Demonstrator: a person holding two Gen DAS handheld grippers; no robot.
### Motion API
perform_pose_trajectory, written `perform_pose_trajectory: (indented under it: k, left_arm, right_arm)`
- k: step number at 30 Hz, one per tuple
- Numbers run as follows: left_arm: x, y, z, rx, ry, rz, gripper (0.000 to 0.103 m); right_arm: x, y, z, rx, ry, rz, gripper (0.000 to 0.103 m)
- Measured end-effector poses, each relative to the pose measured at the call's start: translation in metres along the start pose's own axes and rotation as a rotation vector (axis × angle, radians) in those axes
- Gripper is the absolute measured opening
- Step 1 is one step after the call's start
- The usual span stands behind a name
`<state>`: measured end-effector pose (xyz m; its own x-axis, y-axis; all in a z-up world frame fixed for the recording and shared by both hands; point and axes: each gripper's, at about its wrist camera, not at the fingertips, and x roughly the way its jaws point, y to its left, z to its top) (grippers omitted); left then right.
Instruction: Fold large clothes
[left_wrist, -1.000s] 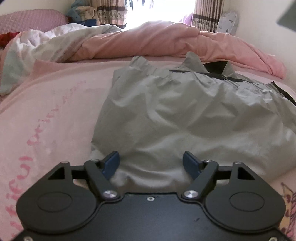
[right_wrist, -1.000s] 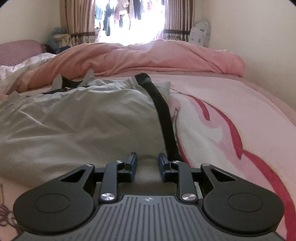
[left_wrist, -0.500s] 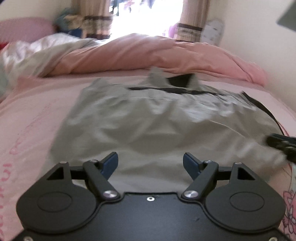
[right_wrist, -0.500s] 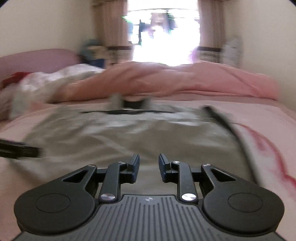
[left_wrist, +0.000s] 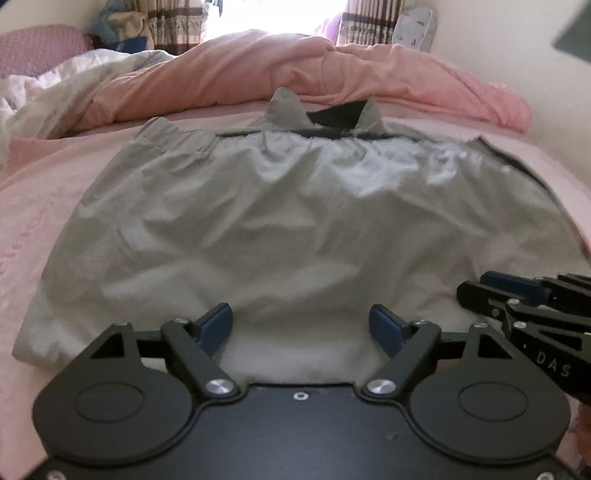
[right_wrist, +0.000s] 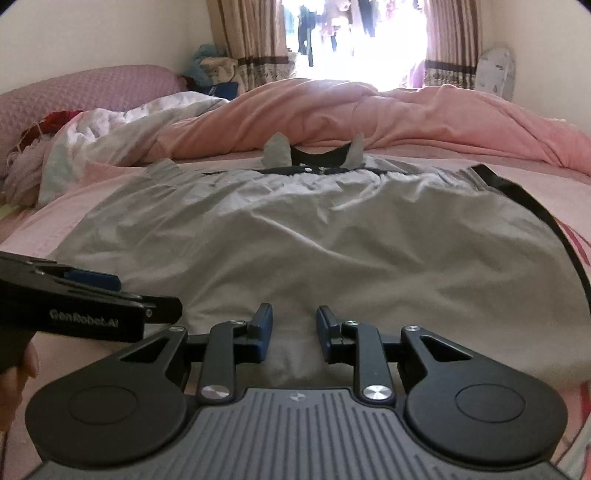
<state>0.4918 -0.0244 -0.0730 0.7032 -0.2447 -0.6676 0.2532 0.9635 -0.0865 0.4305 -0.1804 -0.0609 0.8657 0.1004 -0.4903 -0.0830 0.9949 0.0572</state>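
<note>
A pink-sheeted bed (right_wrist: 461, 173) carries a flattened grey garment (right_wrist: 314, 236), a heaped pink duvet (right_wrist: 369, 118) and a white quilt (right_wrist: 122, 122).

grey garment (left_wrist: 295, 229) spread flat on pink bed (left_wrist: 48, 177), left hand-held gripper (left_wrist: 301, 325) gaping above its near hem, right hand-held gripper (left_wrist: 480, 291) just beside, pink duvet (left_wrist: 295, 70) behind

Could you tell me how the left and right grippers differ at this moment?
The left gripper has its jaws spread wide; the right gripper has only a narrow gap. The left's body is smooth black, the right's ribbed grey. Both have blue pads, grip nothing, and hover side by side at the near edge of the grey garment.
</note>
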Motion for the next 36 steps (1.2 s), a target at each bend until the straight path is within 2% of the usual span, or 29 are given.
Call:
perform_pose_trajectory:
  k: [4, 6, 8, 11, 14, 19, 22, 25, 31, 36]
  left_arm:
    - [-0.004, 0.014, 0.026, 0.023, -0.093, 0.058, 0.082]
    - [0.002, 0.023, 0.040, 0.019, -0.104, 0.068, 0.082]
    - [0.015, 0.031, 0.052, 0.026, -0.104, 0.112, 0.082]
    - [0.037, 0.041, 0.062, 0.035, -0.072, 0.170, 0.082]
    - [0.057, 0.054, 0.059, 0.001, -0.022, 0.158, 0.085]
    - [0.063, 0.059, 0.052, -0.007, -0.042, 0.145, 0.087]
    - [0.051, 0.058, 0.055, -0.023, -0.029, 0.157, 0.085]
    - [0.025, 0.060, 0.050, -0.009, -0.060, 0.164, 0.085]
    - [-0.029, 0.078, 0.015, -0.036, -0.087, 0.172, 0.085]
    - [-0.037, 0.096, -0.014, -0.061, -0.047, 0.207, 0.085]
  right_arm:
    - [0.006, -0.024, 0.028, 0.013, -0.089, -0.097, 0.030]
    - [0.019, -0.038, 0.039, 0.012, -0.111, -0.154, 0.030]
    - [0.035, -0.053, 0.047, 0.037, -0.106, -0.217, 0.030]
    - [0.060, -0.073, 0.047, 0.090, -0.038, -0.242, 0.030]
    - [0.070, -0.082, 0.038, 0.115, -0.025, -0.230, 0.029]
    - [0.067, -0.078, 0.036, 0.088, -0.030, -0.246, 0.029]
    - [0.055, -0.079, 0.040, 0.115, -0.023, -0.241, 0.029]
    - [0.029, -0.078, 0.039, 0.109, -0.046, -0.256, 0.030]
    - [-0.018, -0.086, 0.024, 0.126, -0.061, -0.295, 0.034]
    - [-0.033, -0.103, 0.005, 0.142, -0.045, -0.359, 0.038]
